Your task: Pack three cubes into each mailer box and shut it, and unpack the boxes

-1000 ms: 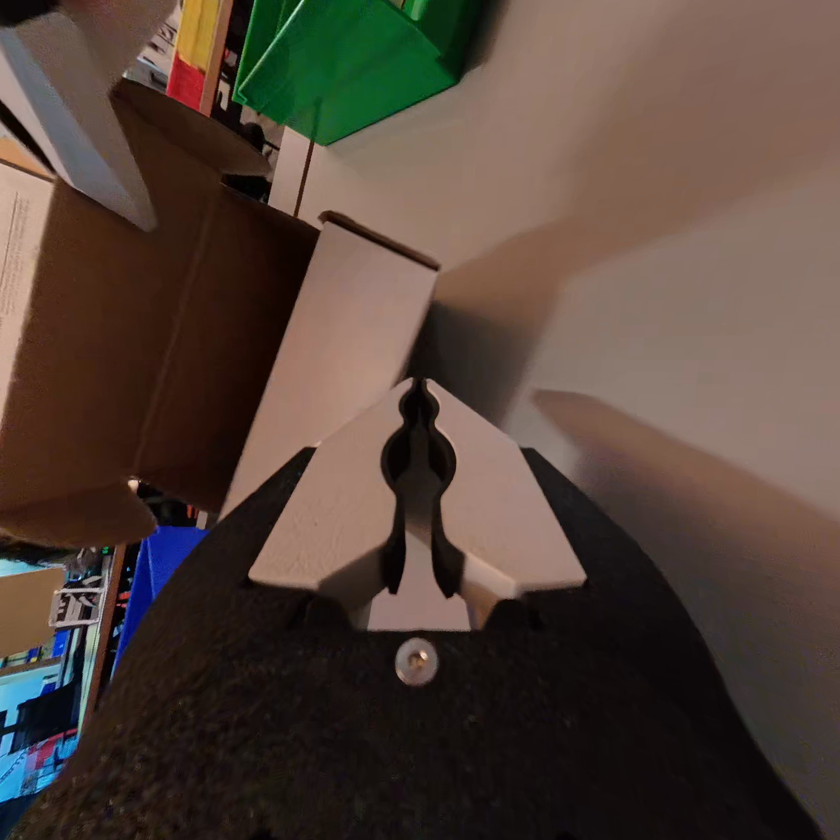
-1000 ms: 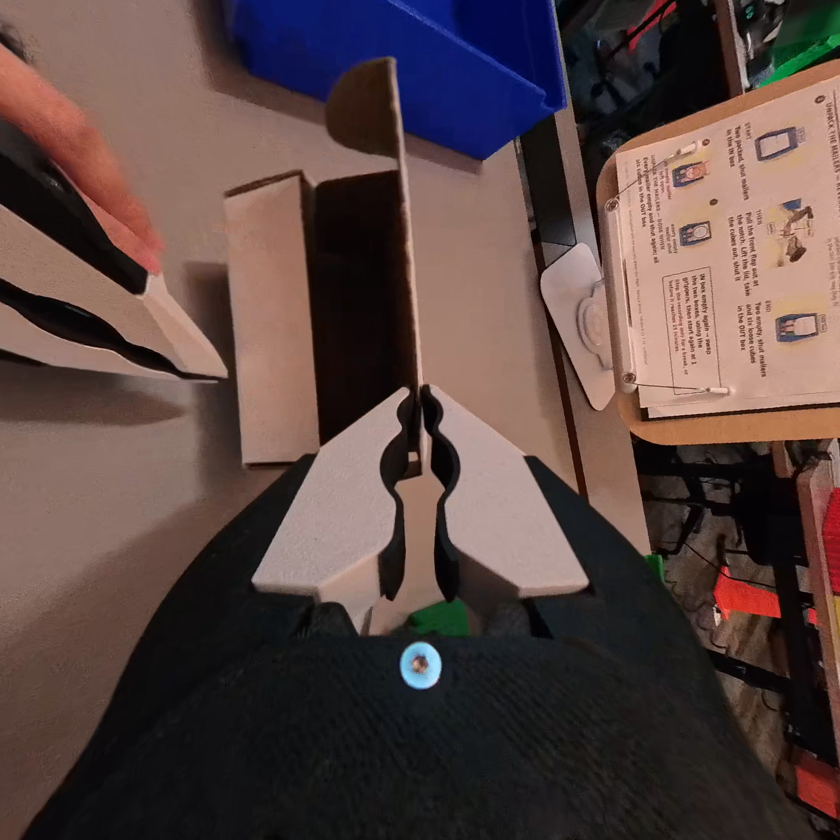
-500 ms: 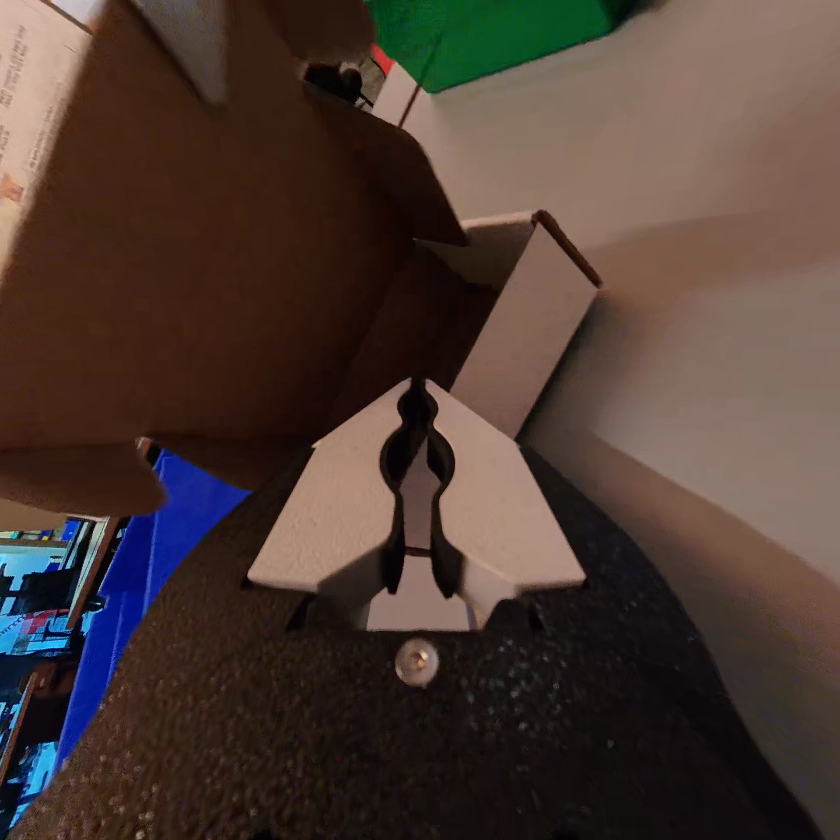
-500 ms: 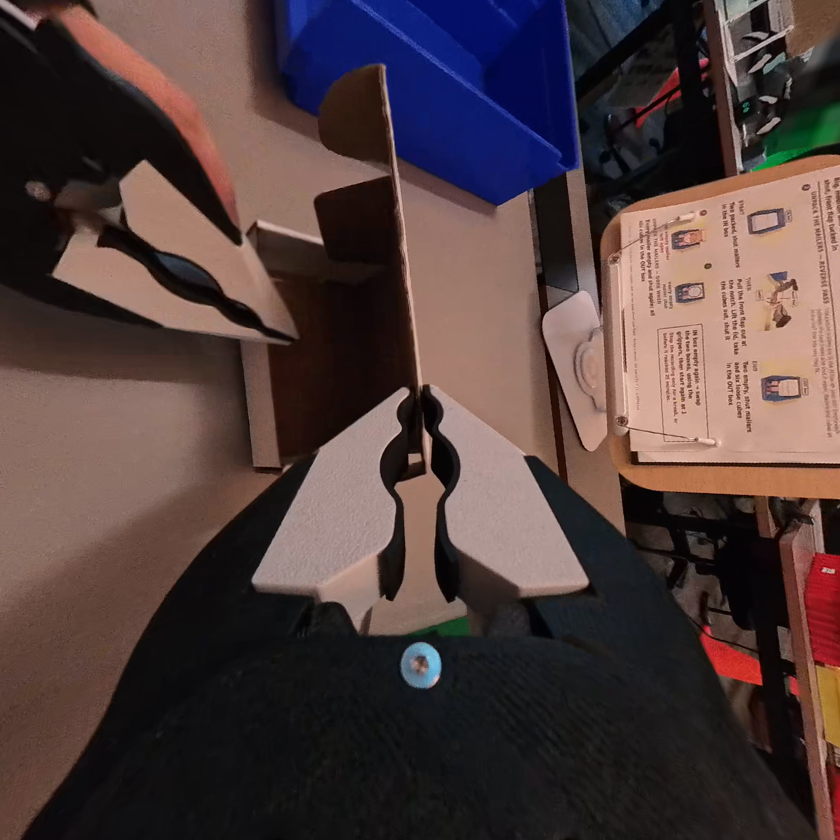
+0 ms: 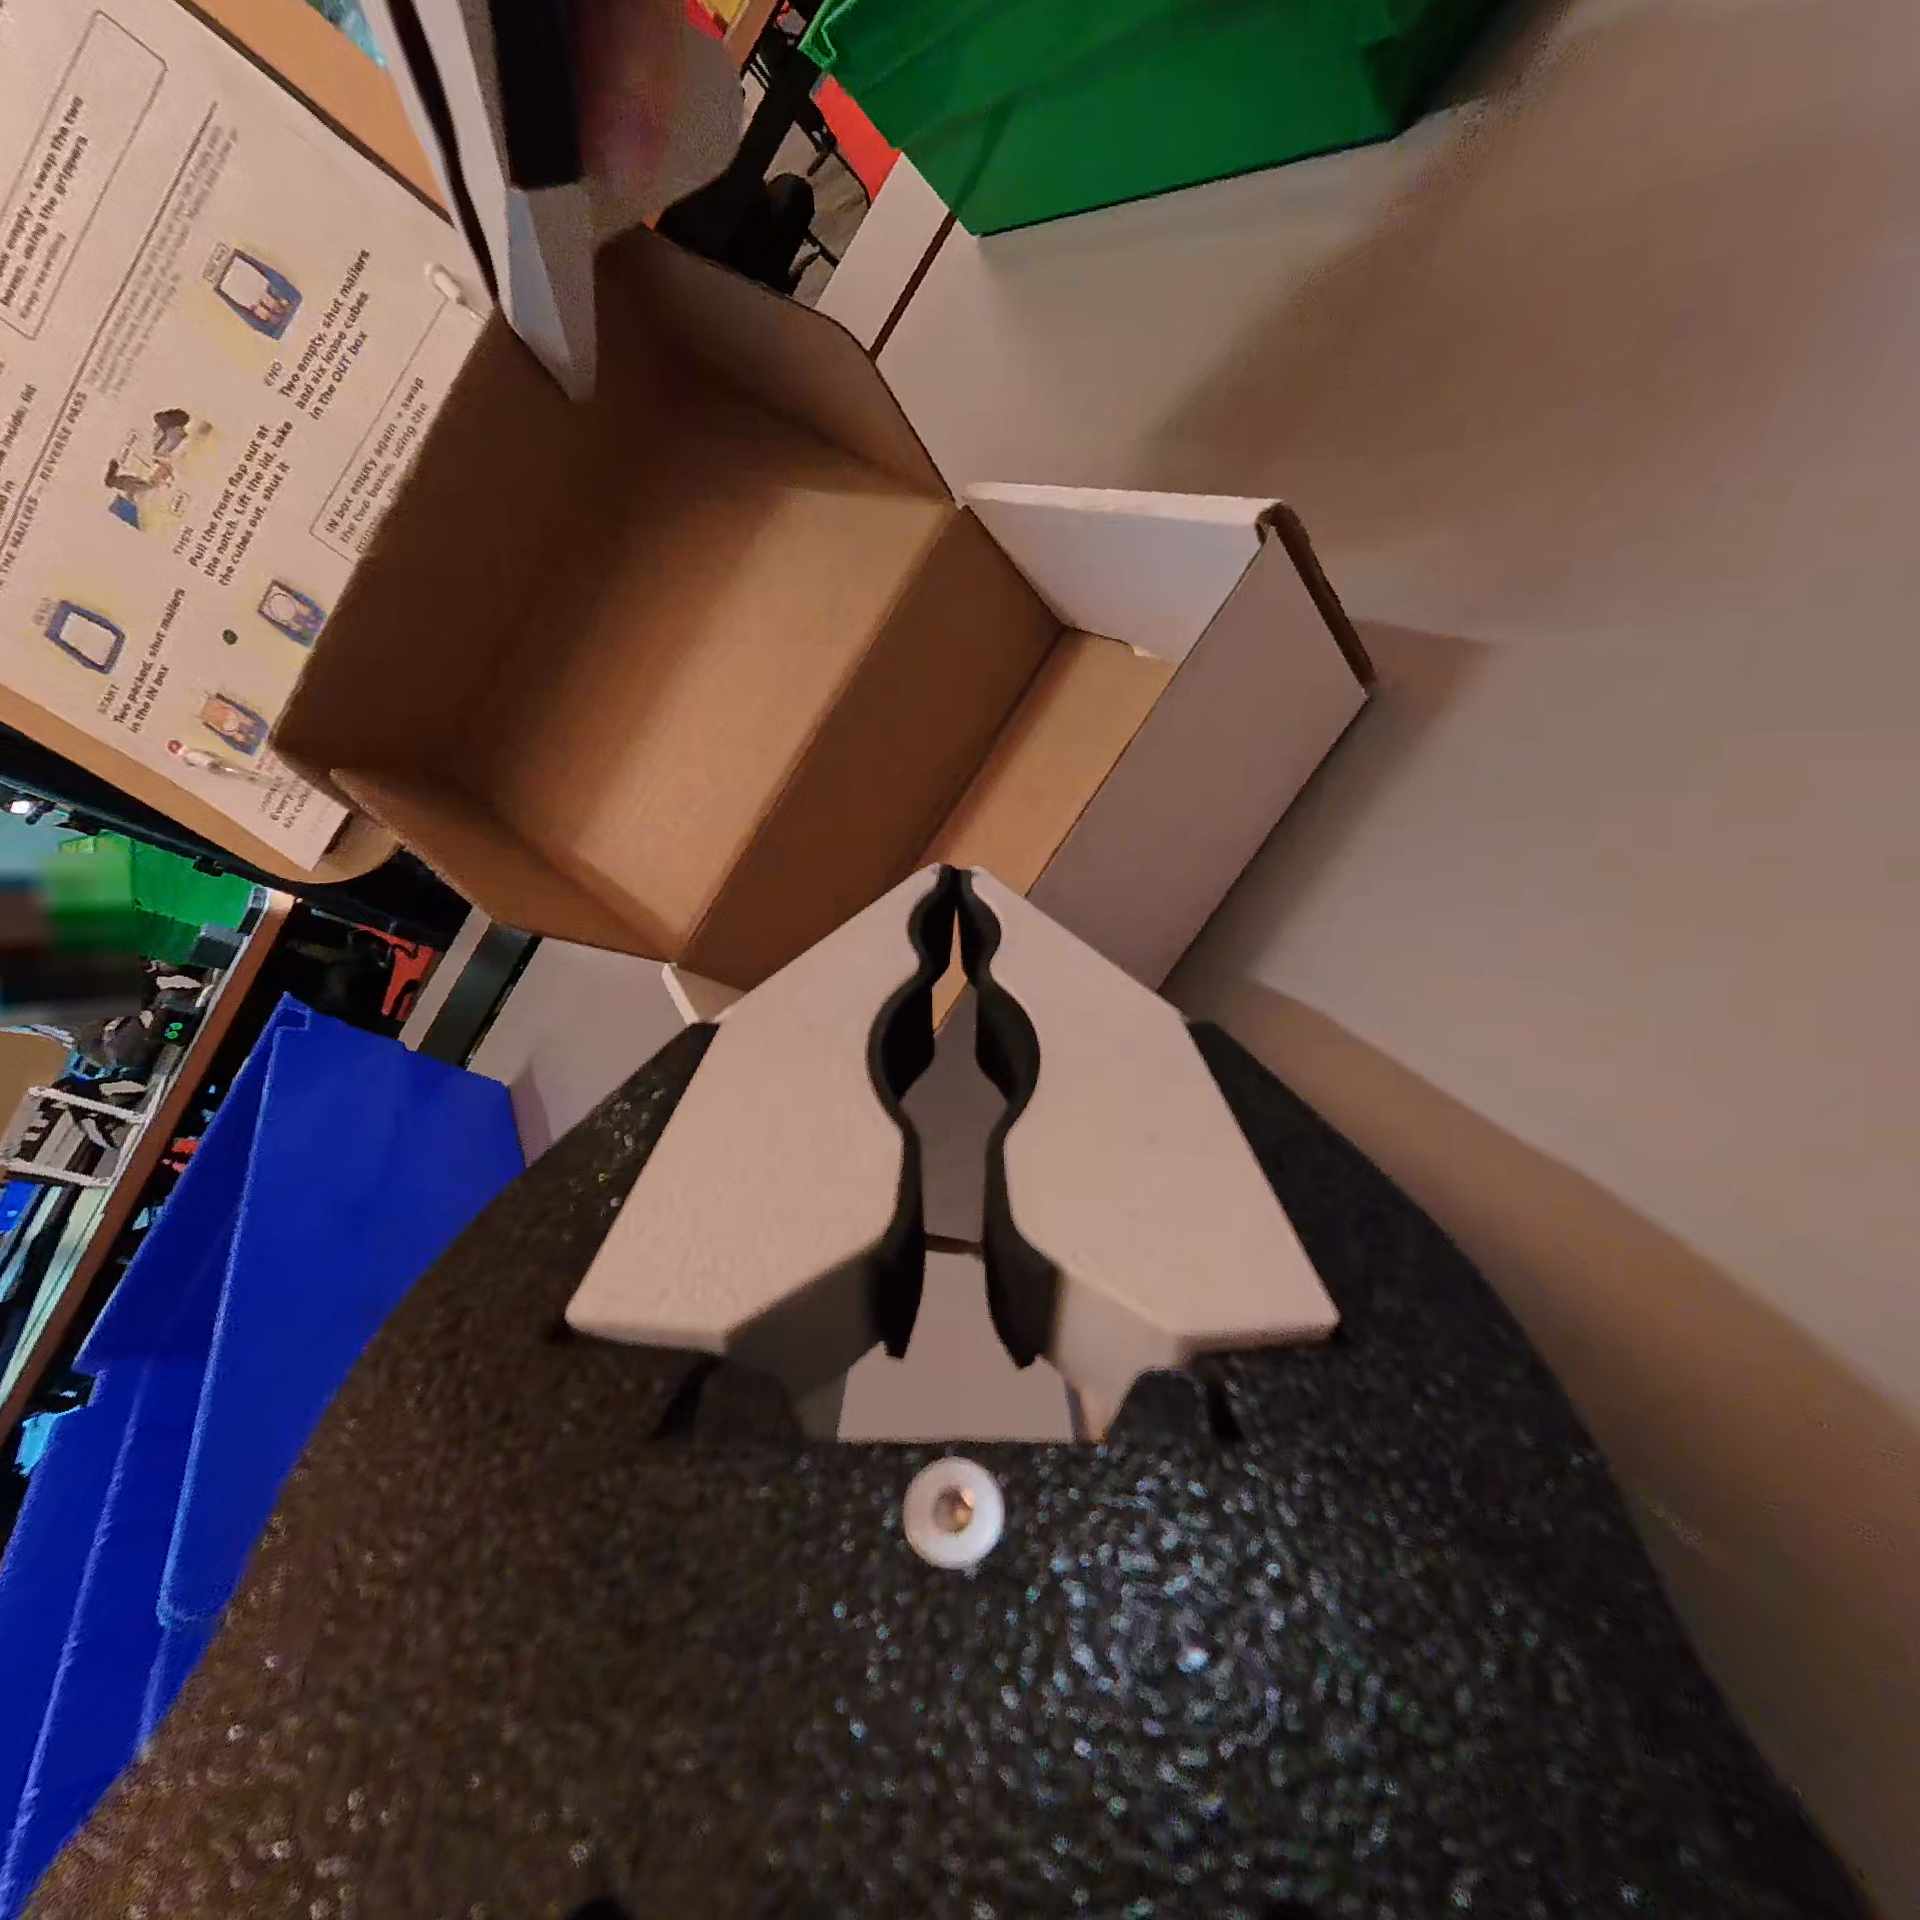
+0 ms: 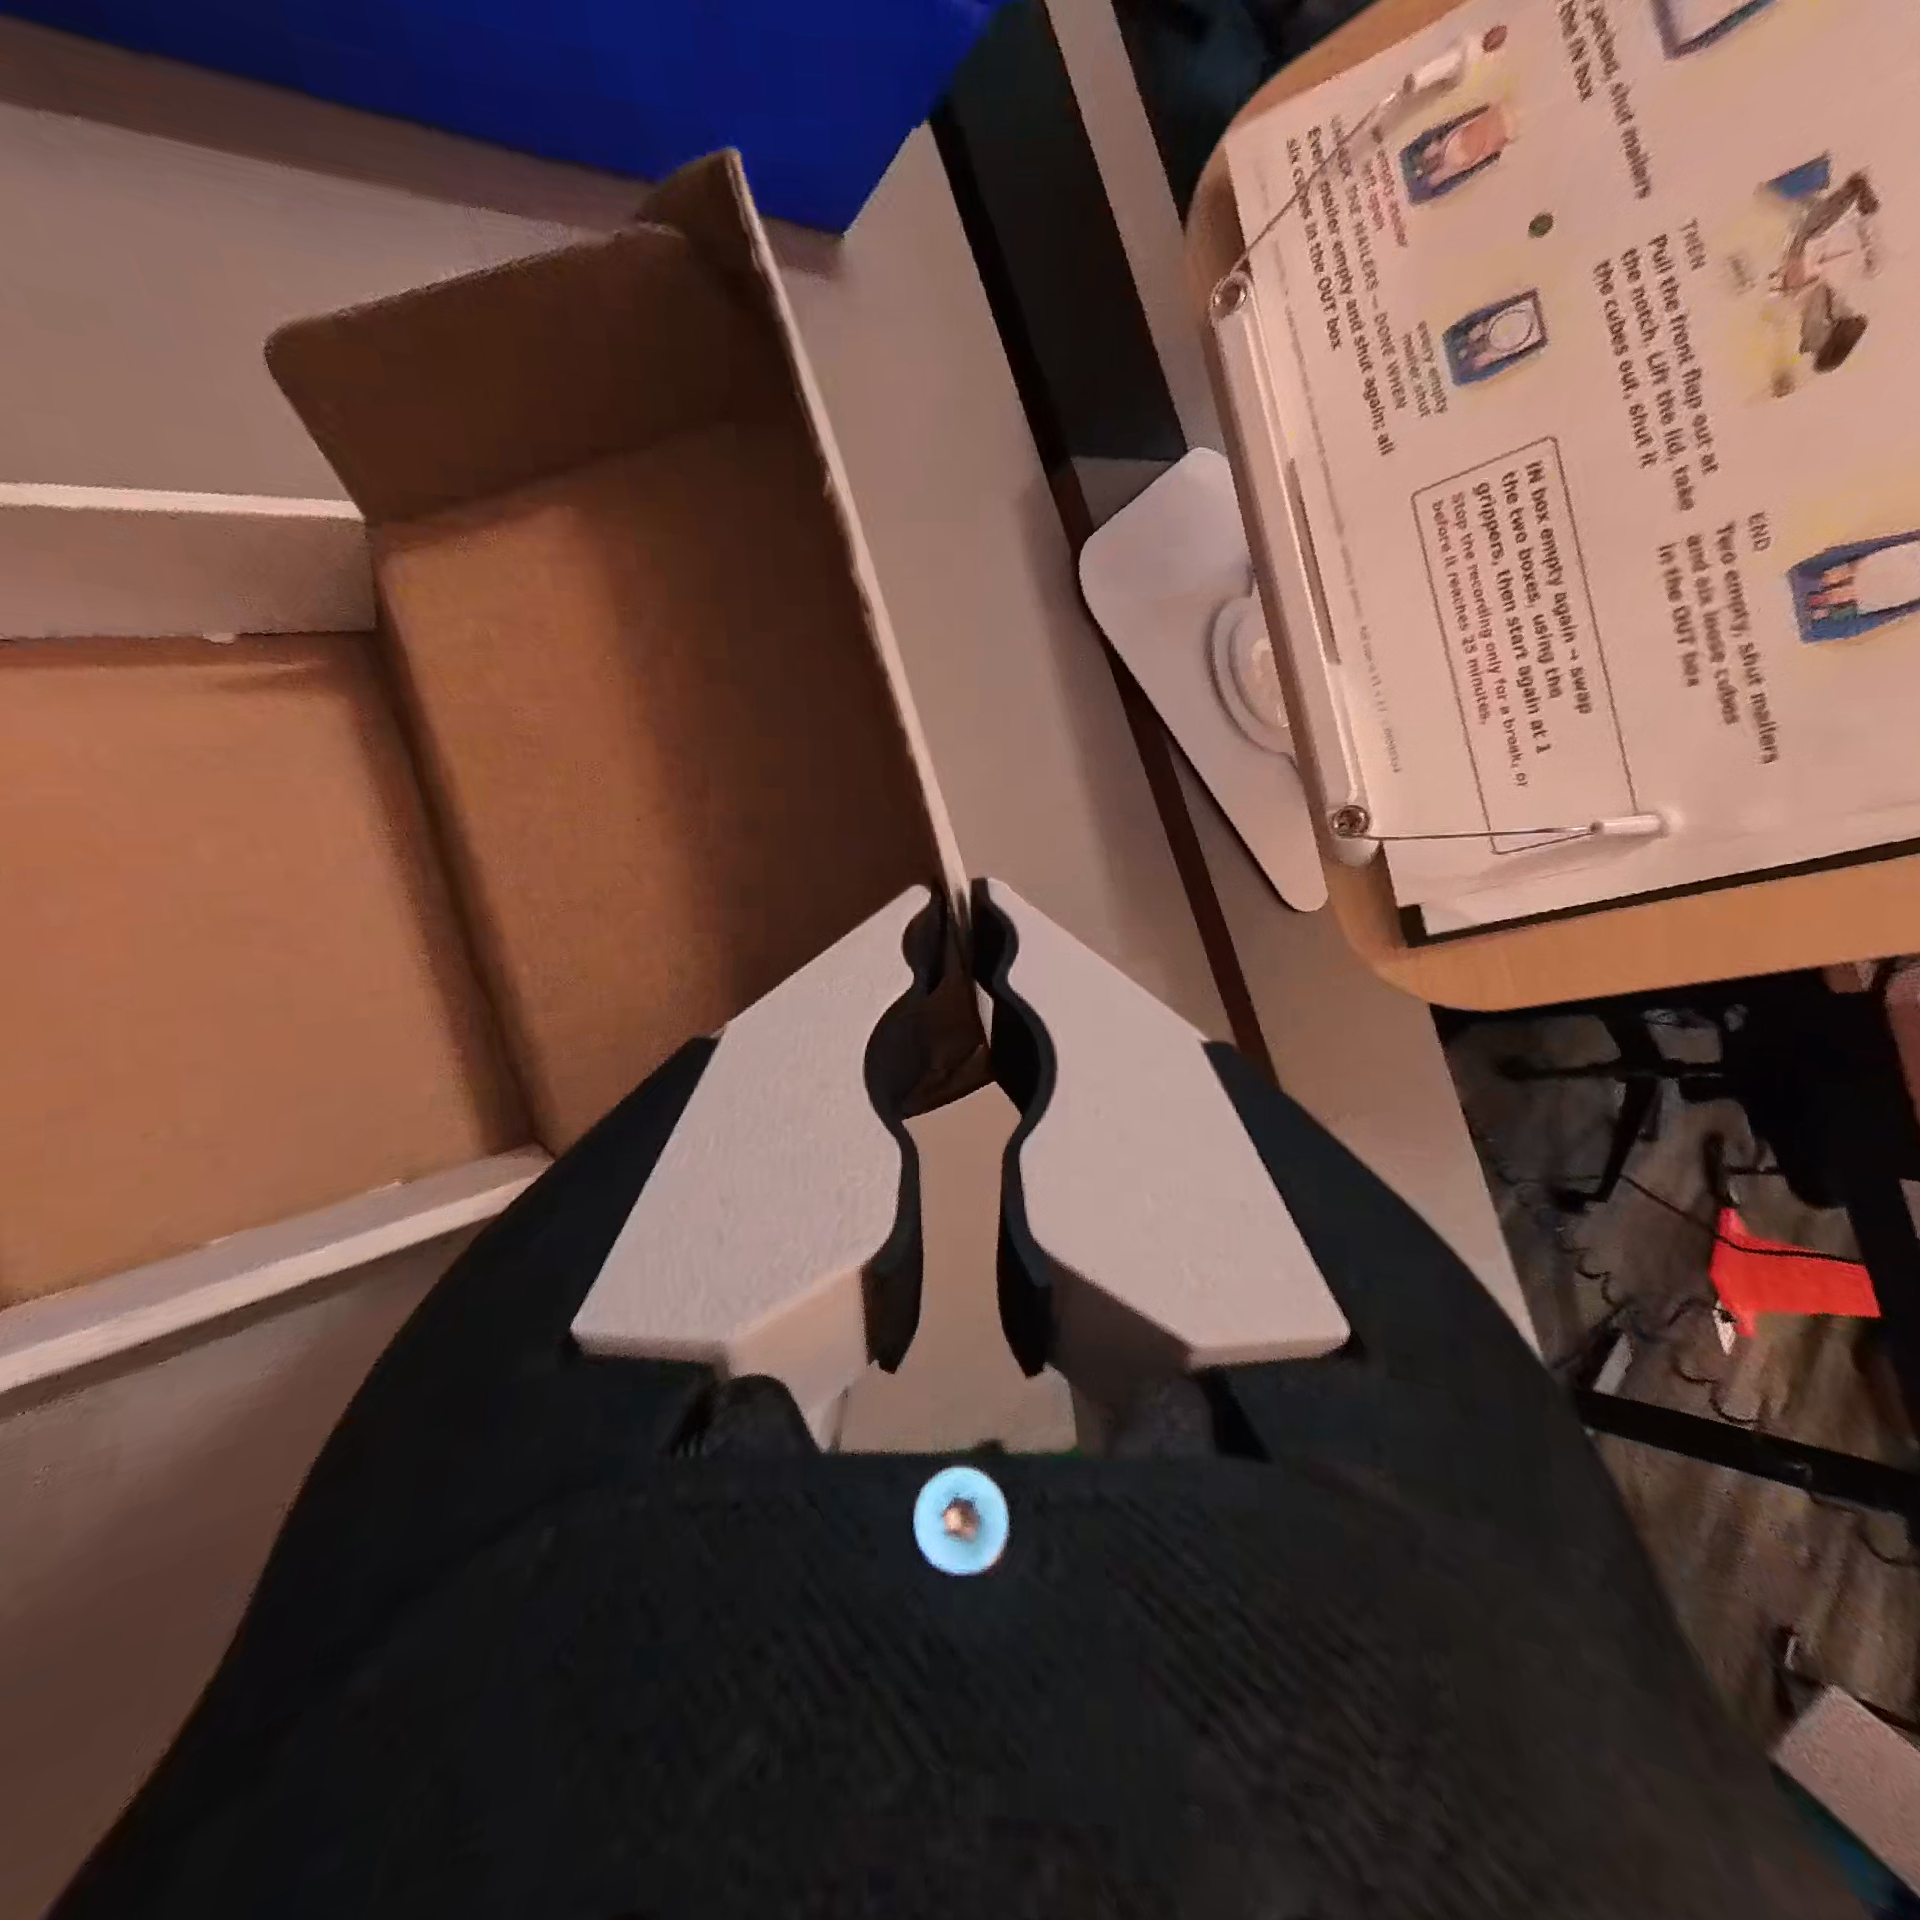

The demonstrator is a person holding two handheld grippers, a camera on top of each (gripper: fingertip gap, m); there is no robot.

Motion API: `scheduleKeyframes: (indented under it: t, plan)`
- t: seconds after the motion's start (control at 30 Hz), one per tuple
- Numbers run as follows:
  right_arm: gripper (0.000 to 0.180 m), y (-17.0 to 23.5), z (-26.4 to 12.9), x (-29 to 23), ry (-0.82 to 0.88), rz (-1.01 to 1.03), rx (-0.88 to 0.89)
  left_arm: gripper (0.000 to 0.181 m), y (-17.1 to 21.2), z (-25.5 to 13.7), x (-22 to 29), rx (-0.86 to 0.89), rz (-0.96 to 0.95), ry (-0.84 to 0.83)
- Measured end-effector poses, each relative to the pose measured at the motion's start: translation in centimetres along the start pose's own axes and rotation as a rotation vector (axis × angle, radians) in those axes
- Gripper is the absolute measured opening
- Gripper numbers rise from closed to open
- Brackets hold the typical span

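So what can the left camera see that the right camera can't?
Only the left view shows the green bin and the box's white outer wall. It also shows the right tongs from outside, holding the lid's edge up top. Only the right view shows the floor with a red thing on it. Both show the open, empty cardboard box, the blue bin, the instruction sheet and the grey table.
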State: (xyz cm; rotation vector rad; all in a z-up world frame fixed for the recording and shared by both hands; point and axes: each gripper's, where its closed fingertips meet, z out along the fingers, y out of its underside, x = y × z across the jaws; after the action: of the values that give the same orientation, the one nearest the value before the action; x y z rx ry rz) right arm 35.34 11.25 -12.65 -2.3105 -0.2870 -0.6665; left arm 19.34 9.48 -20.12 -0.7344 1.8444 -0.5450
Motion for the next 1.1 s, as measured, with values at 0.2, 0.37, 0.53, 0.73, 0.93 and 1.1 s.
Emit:
scheduleKeyframes:
  t: [0.2,0.37,0.53,0.73,0.93,1.1]
  plan:
    - [0.001,-1.0,-1.0,0.3,0.004,-0.037,0.037,0.009,-1.5,-3.8,-4.3,0.156,-0.143,-0.045]
    - [0.001,-2.9,-2.0,-0.6,-0.041,-0.074,0.149,0.014,3.1,-9.3,-17.1,0.11,-0.343,-0.124]
    - [0.002,-3.2,-1.7,-0.7,-0.042,-0.098,0.158,0.062,13.4,-6.7,-19.5,-0.234,-0.407,0.248]
    - [0.001,-3.5,-2.0,-1.1,-0.036,-0.128,0.153,0.08,20.6,-2.6,-17.1,-0.581,-0.222,0.451]
    - [0.001,-3.5,-1.9,-1.1,-0.031,-0.135,0.15,0.041,20.9,-1.4,-15.8,-0.67,-0.168,0.568]
    - [0.001,-3.5,-2.0,-1.1,-0.036,-0.131,0.159,0.041,15.6,-3.7,-25.3,-0.544,-0.233,0.097]
